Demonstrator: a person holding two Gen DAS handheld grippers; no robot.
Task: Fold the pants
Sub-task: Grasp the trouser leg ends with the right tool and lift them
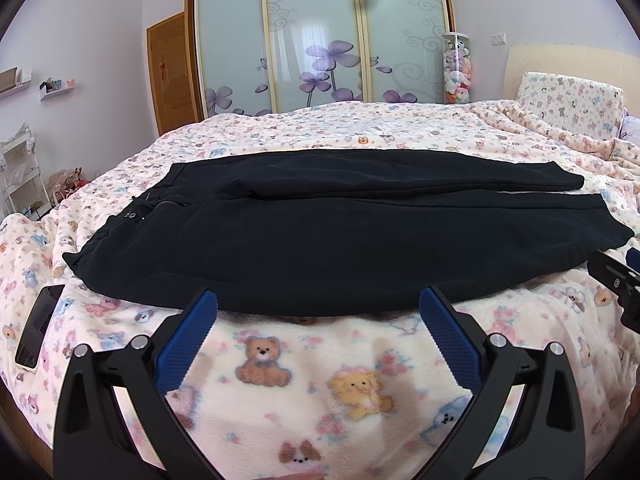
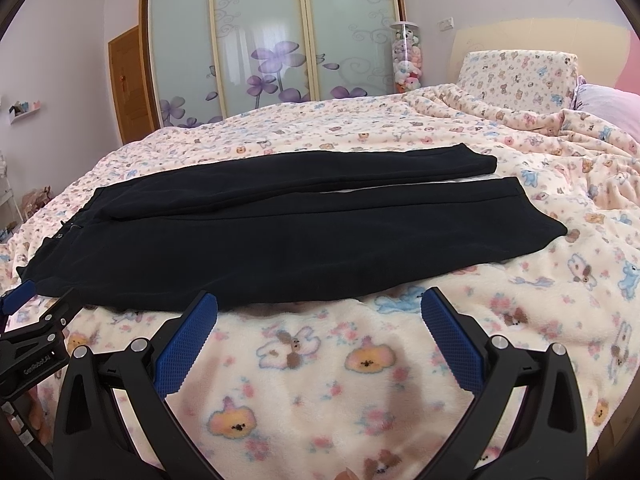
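Note:
Black pants (image 1: 320,232) lie flat across the bed, waistband at the left, both legs stretched to the right, side by side. They also show in the right wrist view (image 2: 280,232). My left gripper (image 1: 318,304) is open and empty, its blue pads just short of the near edge of the pants. My right gripper (image 2: 319,304) is open and empty, also just short of the near edge, further toward the leg ends. The right gripper shows at the right edge of the left wrist view (image 1: 616,280); the left gripper shows at the left edge of the right wrist view (image 2: 32,320).
The bed is covered by a cream blanket with a bear print (image 1: 320,380). A phone (image 1: 38,324) lies on the blanket left of the pants. A pillow (image 2: 520,76) and rumpled bedding lie at the far right. A sliding-door wardrobe (image 1: 316,36) stands behind the bed.

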